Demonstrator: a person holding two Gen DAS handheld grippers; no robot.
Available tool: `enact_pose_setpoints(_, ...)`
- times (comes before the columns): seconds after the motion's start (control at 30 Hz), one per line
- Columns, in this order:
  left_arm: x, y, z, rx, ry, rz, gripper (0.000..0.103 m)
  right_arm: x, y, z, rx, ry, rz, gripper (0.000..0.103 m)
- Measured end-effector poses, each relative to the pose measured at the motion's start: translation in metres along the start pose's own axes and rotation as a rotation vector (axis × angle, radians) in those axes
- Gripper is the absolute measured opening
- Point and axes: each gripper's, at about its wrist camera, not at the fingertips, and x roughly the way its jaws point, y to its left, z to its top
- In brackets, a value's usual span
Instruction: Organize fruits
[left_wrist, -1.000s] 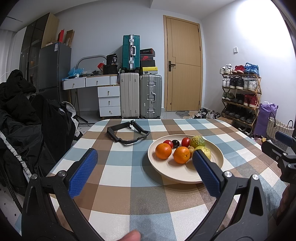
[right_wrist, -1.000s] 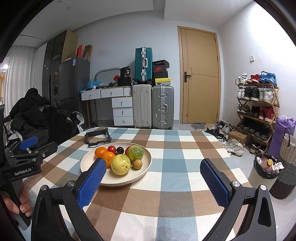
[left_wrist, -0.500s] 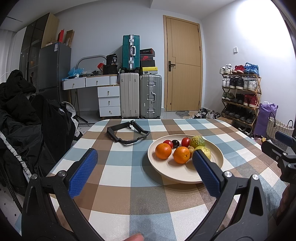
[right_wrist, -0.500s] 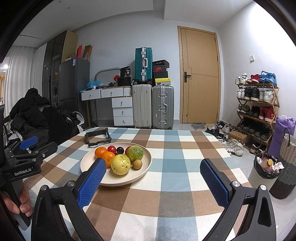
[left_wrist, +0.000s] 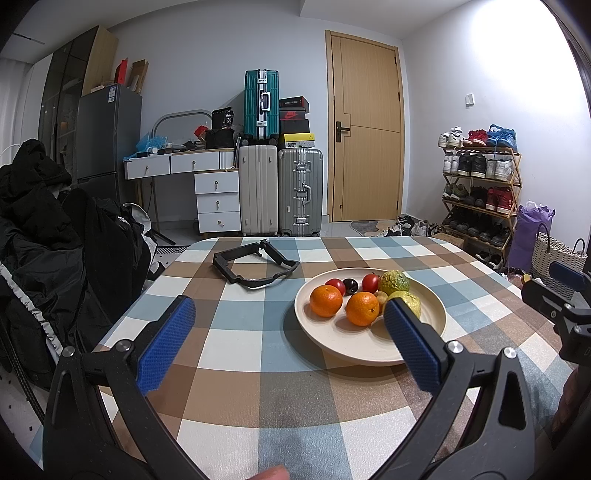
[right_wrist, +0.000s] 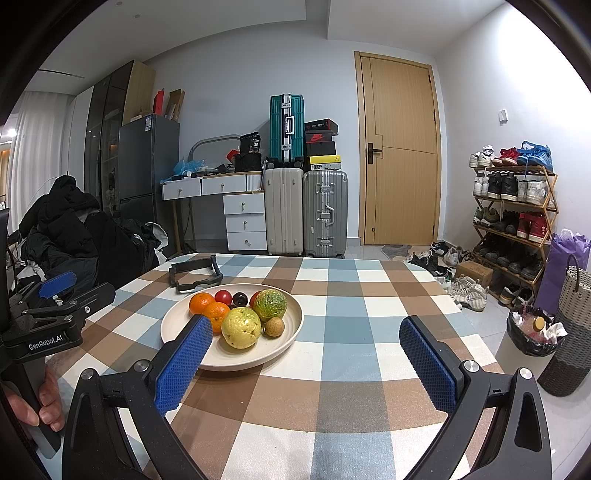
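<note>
Blue-padded left gripper and right gripper, jaws wide (empty), above checked table

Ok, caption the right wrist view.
Open right gripper hovers over checked tablecloth beside cream plate of mixed fruit.

Two oranges, two tomatoes, one plate.
</note>
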Motion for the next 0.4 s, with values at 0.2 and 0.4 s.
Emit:
enact_pose_setpoints(0.2,-0.0017,-0.0008,0.0005,0.0,0.0,0.0,0.102,0.0,0.0,0.0001,0.0,0.0,0.0,0.103)
enact_pose_setpoints(0.4,-0.0016,-0.0009,0.0005,0.0,0.0,0.0,0.102,0.0001,-0.0001,0.0002,0.0,0.0,0.0,0.103)
